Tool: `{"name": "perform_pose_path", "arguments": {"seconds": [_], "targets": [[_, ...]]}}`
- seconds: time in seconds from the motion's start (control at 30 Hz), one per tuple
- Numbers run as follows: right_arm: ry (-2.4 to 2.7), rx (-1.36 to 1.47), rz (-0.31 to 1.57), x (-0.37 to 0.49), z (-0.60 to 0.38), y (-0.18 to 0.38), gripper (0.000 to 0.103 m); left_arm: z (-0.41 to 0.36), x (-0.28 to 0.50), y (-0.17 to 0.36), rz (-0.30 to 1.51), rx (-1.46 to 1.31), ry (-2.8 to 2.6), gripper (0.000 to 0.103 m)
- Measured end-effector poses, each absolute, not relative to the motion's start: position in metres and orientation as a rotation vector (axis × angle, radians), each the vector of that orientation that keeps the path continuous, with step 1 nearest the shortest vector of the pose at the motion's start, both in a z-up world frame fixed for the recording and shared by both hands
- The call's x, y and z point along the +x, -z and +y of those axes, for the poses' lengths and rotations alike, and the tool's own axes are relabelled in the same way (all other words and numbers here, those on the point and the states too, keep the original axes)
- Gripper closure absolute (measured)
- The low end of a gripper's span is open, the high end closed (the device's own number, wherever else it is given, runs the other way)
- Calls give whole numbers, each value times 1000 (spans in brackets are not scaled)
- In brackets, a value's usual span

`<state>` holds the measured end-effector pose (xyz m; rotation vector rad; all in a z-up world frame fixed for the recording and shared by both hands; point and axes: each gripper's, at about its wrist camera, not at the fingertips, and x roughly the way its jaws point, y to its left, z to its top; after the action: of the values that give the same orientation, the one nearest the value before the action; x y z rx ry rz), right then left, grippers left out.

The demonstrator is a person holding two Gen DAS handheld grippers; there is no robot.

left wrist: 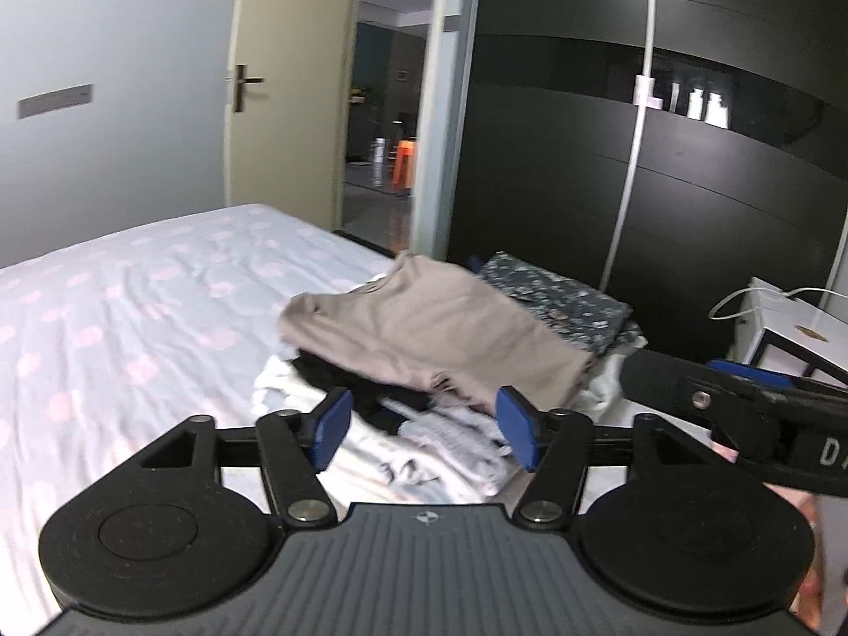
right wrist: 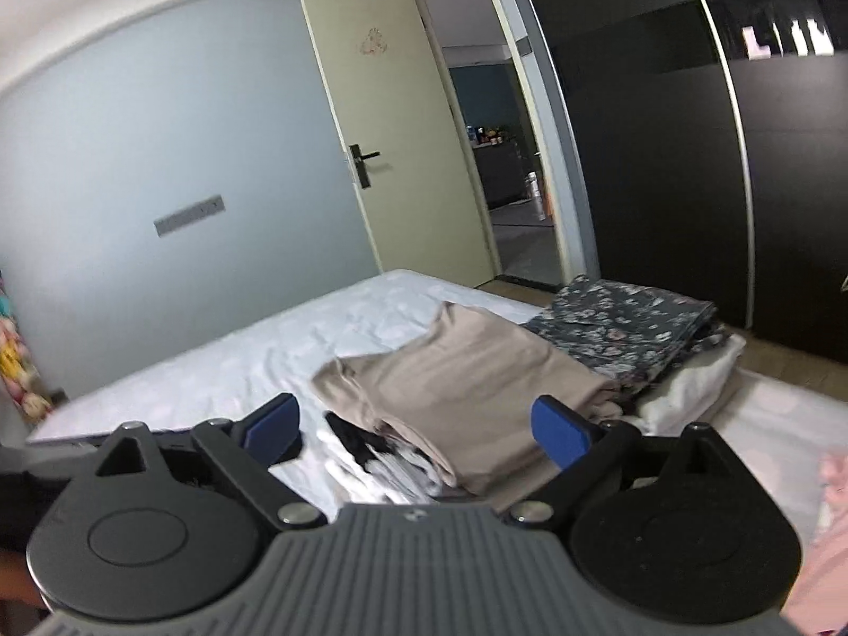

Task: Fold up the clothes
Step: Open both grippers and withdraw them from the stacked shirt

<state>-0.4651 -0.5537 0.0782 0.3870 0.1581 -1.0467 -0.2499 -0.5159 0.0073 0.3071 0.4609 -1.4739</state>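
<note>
Both grippers hang above the bed (left wrist: 132, 291), nothing caught. Left gripper (left wrist: 424, 426): blue pads spread wide, only loose white laundry (left wrist: 456, 456) showing past them. Right gripper (right wrist: 416, 424): jaws gaping, empty too. The beige folded garment (right wrist: 471, 371) sits at twelve o'clock from both, topping a white-and-black pile (right wrist: 381, 461). At one o'clock lies the dark floral folded piece (right wrist: 630, 328). The right gripper's body pokes in at three o'clock in the left view, with white letters "DA" (left wrist: 829, 448), the rest cut off.
</note>
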Motion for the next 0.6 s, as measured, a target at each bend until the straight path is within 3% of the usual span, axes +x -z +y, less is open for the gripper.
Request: {"name": "perform_pose_path", "arguments": {"seconds": [0.1,0.6], "targets": [[1073,354,189,-462,-548,-73,7,-510,-248,-4,438,321,1425,29],[1132,399,306,-437,-544,-62,5,-501,-232,4,510,335,1359,26]]}}
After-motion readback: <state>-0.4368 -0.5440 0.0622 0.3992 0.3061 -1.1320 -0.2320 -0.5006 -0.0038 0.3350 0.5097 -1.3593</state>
